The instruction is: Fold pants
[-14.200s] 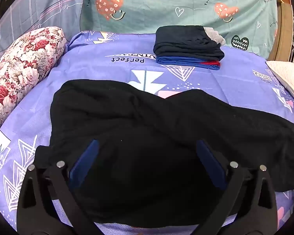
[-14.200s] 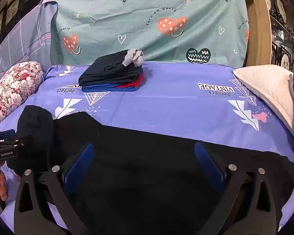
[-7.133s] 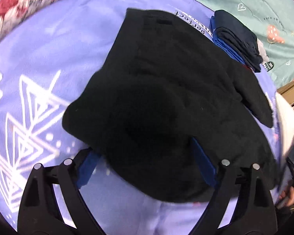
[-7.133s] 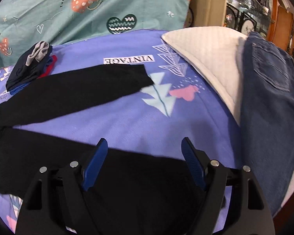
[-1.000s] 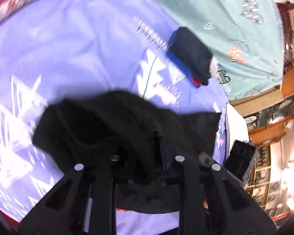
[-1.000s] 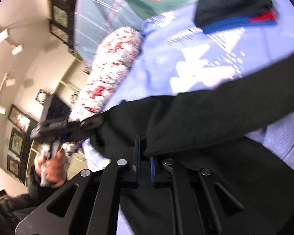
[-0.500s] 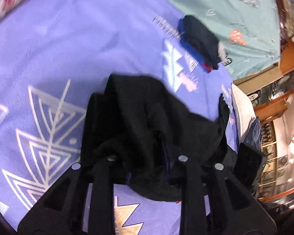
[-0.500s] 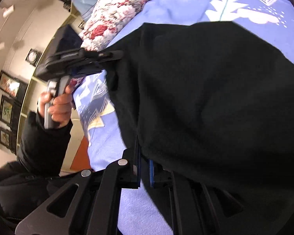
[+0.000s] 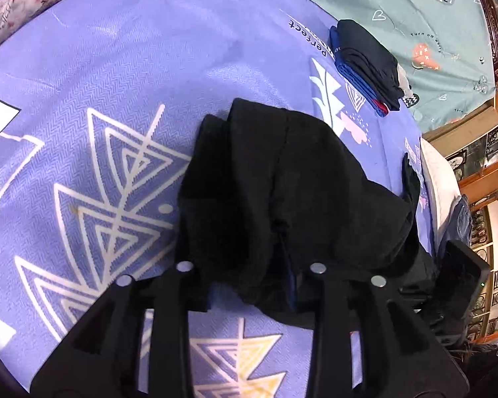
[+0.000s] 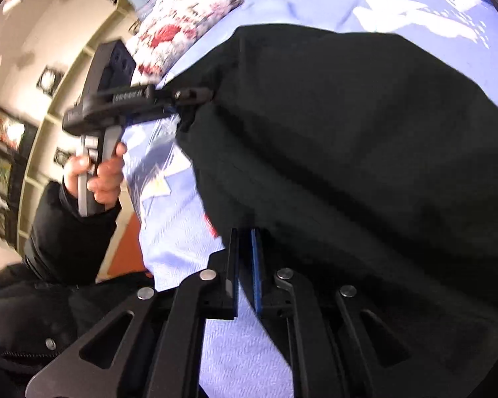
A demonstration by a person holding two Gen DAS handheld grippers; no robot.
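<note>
Both of my grippers are opening at the near edge of the black pants (image 9: pixel 292 182), which are lying in a folded heap on the purple printed bedsheet (image 9: pixel 116 66). On my left gripper (image 9: pixel 249 285), the jaws are parting with a bunched fold of the pants between them; the cloth is hiding the fingertips, so I cannot tell whether the pads are still pressing on it. Seen from my right wrist, the left gripper (image 10: pixel 186 99) is reaching the far corner of the heap, with my left hand (image 10: pixel 96 172) wrapped around its handle. On my right gripper (image 10: pixel 245 258), the jaws are standing a narrow gap apart, and bare sheet is showing through that gap; the pants' edge is lying just beside and partly over the right-hand finger, not between the pads. Beyond the heap, well apart from it, a stack of folded clothes (image 9: pixel 365 63) is sitting near the teal heart-print cover (image 9: pixel 415 10). A floral bolster (image 10: pixel 202 13) is running along the sheet's far side.
</note>
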